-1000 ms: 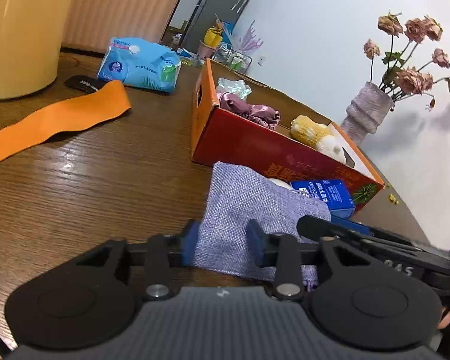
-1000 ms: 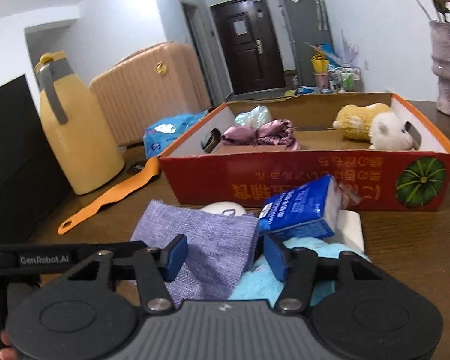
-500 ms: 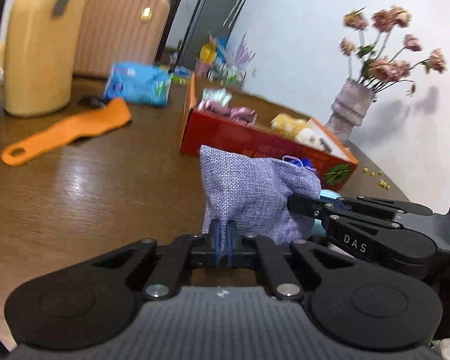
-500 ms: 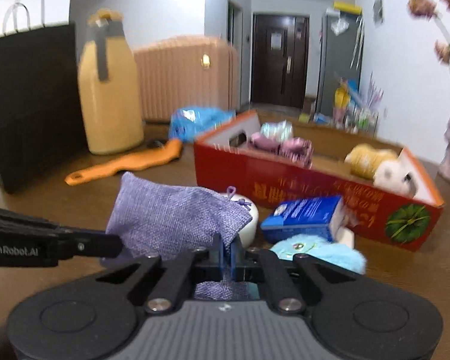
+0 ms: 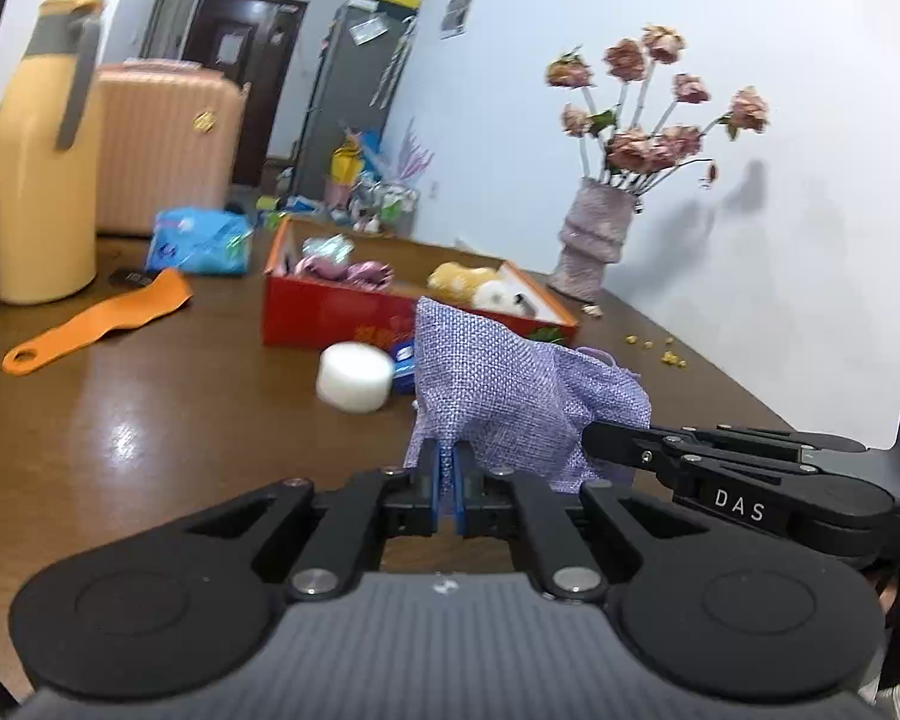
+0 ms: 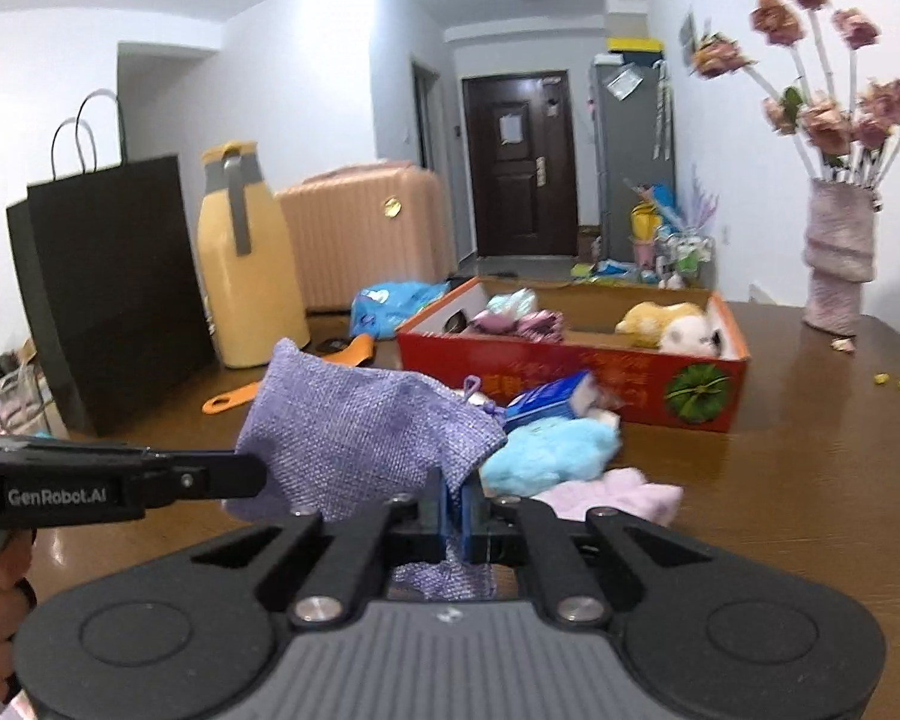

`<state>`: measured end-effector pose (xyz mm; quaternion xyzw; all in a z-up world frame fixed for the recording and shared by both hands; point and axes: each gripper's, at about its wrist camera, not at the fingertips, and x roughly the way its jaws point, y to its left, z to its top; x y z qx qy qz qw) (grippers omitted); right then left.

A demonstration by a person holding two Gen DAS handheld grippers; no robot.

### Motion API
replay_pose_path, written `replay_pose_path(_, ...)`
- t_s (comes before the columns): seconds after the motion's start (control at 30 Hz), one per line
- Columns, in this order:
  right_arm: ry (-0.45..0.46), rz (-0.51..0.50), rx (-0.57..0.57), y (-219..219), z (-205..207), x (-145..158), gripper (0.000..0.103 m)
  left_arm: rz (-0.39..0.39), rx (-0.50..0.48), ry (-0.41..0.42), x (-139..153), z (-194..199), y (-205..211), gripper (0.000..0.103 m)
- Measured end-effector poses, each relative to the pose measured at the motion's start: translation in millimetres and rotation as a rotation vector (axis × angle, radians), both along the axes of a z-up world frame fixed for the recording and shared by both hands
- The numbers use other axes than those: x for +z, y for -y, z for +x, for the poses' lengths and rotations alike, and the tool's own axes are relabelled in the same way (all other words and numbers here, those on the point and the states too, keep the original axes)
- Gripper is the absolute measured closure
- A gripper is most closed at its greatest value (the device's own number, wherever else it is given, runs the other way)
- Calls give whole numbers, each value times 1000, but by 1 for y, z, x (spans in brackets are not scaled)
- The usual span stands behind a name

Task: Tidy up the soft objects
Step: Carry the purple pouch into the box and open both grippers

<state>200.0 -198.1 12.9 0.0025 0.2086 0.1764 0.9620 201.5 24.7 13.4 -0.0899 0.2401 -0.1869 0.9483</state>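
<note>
From the left side, the left gripper (image 5: pixel 448 480) pinches one edge of the purple pouch (image 5: pixel 498 384), lifted off the table (image 5: pixel 150 420) before the red box (image 5: pixel 330 312). From the right, the right gripper (image 6: pixel 461 510) nips the other edge (sharing the load, I'd guess).

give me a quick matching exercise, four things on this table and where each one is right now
Things:
1. purple linen pouch
2. yellow plush toy
3. orange strap
4. vase of dried roses

Places:
a. inside the red box
b. flat on the table beside the yellow jug
c. pinched by both claws, left claw and right claw
d. standing near the white wall

Pairs: 1-c, 2-a, 3-b, 4-d
</note>
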Motion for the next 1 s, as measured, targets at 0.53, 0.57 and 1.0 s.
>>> replay_pose_path(0.53,-52,92,-56,62,191,61,99,-33,-85,-1,46,187,51,98)
replay_pose_path(0.57,-75,89,-69,64,211,61,99,-27,-87,-34,45,213,56,98)
replay_pose_path(1.0,-561,16,-95,59,384,-16,98,40,1,-312,-32,343,76,96)
